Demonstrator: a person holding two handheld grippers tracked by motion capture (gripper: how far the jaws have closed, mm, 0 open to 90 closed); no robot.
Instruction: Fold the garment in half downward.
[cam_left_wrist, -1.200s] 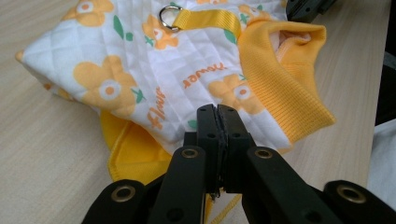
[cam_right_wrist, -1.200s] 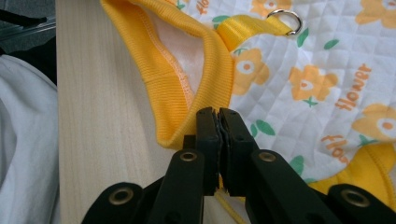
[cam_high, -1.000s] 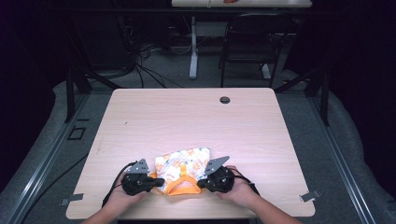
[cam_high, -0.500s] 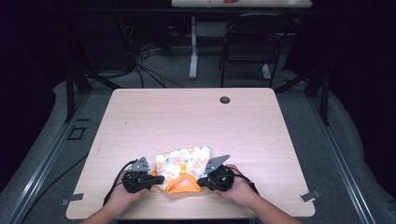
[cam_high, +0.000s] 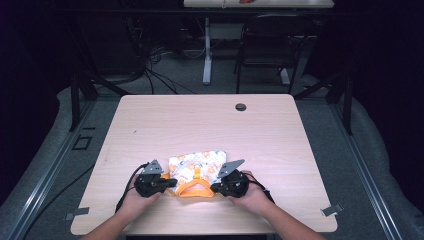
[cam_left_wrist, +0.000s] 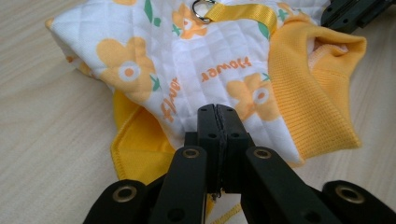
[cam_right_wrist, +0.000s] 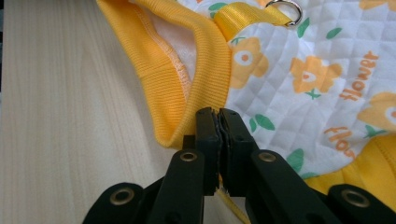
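Left tongs (cam_high: 170, 183) edged inward; both tongs seemingly pinch the quilted floral garment (cam_high: 197, 167).

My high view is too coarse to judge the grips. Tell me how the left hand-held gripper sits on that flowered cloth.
Observer: The left hand-held gripper has its jaws shut on the edge of the flowered vest, with a sliver of yellow hem showing beneath them.
Operator: Now report the right one.
Observer: The right hand-held gripper is shut on the vest beside the yellow ribbed collar.
Operator: Name any hardware on it.
Observer: A metal ring sits on a yellow strap.
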